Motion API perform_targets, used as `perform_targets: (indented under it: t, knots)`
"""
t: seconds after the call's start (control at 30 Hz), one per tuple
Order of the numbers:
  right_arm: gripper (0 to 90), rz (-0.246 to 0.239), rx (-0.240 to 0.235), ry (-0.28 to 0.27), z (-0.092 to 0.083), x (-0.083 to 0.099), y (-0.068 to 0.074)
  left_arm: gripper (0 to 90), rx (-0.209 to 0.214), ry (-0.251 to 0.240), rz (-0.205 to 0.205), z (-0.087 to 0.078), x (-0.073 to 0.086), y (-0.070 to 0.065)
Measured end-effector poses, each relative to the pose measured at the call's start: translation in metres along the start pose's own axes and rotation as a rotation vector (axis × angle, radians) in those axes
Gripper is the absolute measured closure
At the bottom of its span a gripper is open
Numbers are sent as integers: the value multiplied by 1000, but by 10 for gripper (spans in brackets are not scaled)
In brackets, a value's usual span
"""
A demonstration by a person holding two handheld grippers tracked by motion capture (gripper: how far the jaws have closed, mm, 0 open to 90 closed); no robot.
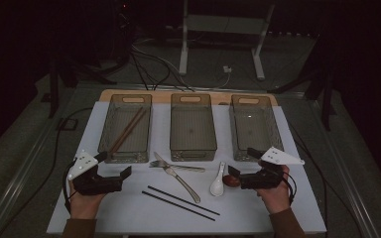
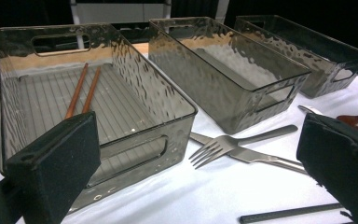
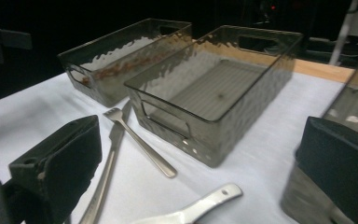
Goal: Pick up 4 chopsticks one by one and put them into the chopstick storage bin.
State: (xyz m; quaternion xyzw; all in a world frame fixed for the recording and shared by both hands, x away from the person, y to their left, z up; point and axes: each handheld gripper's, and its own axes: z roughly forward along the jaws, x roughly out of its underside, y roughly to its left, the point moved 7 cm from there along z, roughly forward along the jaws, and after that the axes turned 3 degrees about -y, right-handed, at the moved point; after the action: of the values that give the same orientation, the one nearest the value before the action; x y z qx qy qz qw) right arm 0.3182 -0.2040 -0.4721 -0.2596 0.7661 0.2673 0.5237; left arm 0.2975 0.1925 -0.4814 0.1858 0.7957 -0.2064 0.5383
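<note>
Brown chopsticks (image 1: 127,130) in left bin (image 1: 110,125)

Both forearms reach in low. The left gripper (image 1: 114,166) sits in the left hand (image 1: 85,201) with jaws spread wide; the right gripper (image 1: 241,162), in the right hand (image 1: 276,193), gapes likewise, holding nothing.

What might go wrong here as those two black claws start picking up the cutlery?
The fork and knife lie crossed and touching, so lifting one may drag the other. The black chopsticks lie flat on the white mat, so the open left gripper may slip off them. The brown spoon sits right beside the white spoon, so the open right gripper could nudge the wrong one.
</note>
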Motion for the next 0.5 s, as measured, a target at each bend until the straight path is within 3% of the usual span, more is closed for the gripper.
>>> perform_targets:
  t: [0.13, 0.5]
  knots:
    - [0, 14, -30, 9, 10, 0, 4, 7, -7, 0, 0, -1, 0, 2]
    - [0, -5, -99, 55, 36, 4, 25, 7, -19, 8, -2, -1, 3, 5]
